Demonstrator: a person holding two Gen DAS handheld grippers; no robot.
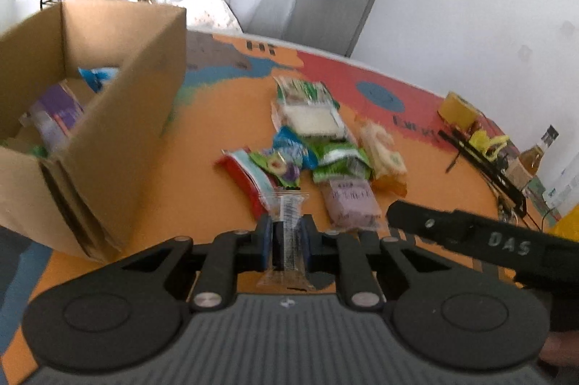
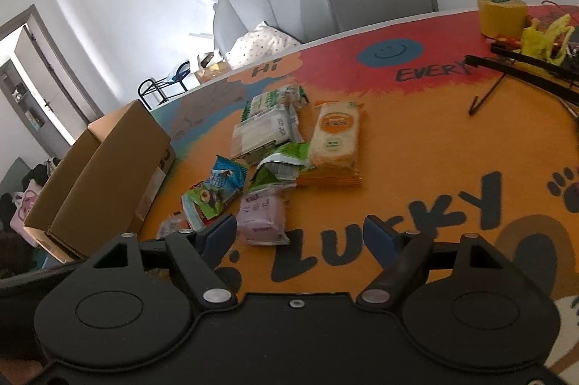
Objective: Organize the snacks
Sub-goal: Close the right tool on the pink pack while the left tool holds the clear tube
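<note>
My left gripper (image 1: 287,233) is shut on a slim snack bar in a clear wrapper (image 1: 289,207), low over the orange table mat (image 1: 224,117). Just beyond it lies a pile of snacks: a red-and-white packet (image 1: 242,173), a green one (image 1: 340,160), a purple one (image 1: 353,204) and a cream-and-orange one (image 1: 383,153). An open cardboard box (image 1: 119,131) stands to the left with several packets inside. My right gripper (image 2: 304,235) is open, with nothing between its fingers. The purple packet (image 2: 264,216) lies just past its left finger (image 2: 222,229).
A yellow tape roll (image 2: 501,16), a black rack with yellow clutter (image 2: 524,63) and a bottle (image 1: 535,153) crowd the table's right end. A grey armchair (image 2: 271,1) stands behind the table. The black body of the right-hand tool (image 1: 470,233) crosses the left wrist view.
</note>
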